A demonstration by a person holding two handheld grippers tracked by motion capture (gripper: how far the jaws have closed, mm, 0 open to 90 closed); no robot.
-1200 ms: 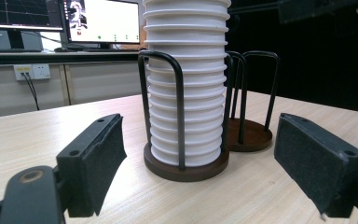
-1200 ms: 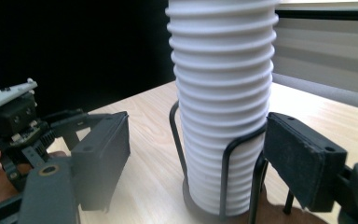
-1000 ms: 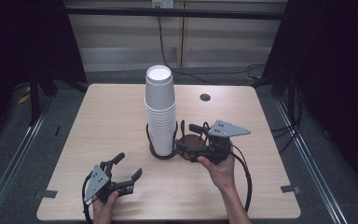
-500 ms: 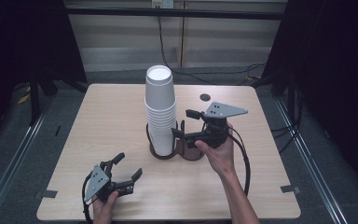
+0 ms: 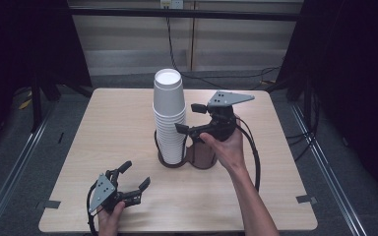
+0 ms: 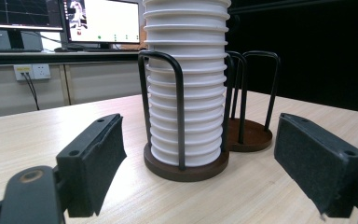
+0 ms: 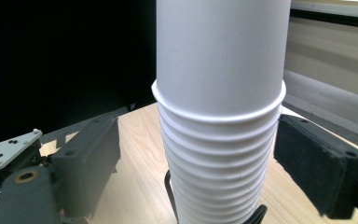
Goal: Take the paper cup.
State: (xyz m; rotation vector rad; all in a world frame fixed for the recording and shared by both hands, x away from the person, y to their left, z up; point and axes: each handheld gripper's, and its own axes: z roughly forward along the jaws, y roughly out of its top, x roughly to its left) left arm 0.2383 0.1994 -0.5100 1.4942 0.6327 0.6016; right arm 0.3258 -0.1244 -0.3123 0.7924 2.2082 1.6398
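A tall stack of white paper cups stands in the left bay of a dark wire holder; the right bay is empty. My right gripper is raised beside the upper half of the stack, open. In the right gripper view its pads flank the cups, the right pad very close to the rims. My left gripper rests near the table's front left, open, nothing between its jaws. In the left gripper view it faces the stack and the empty bay from a distance.
The wooden table has bare surface left of and behind the holder. The right gripper's cable loops over the table's right part. Tape marks sit near the front corners. Monitors stand beyond the table.
My right gripper has risen from beside the holder's base to the upper half of the cup stack and shifted slightly toward the back. The left gripper has stayed put.
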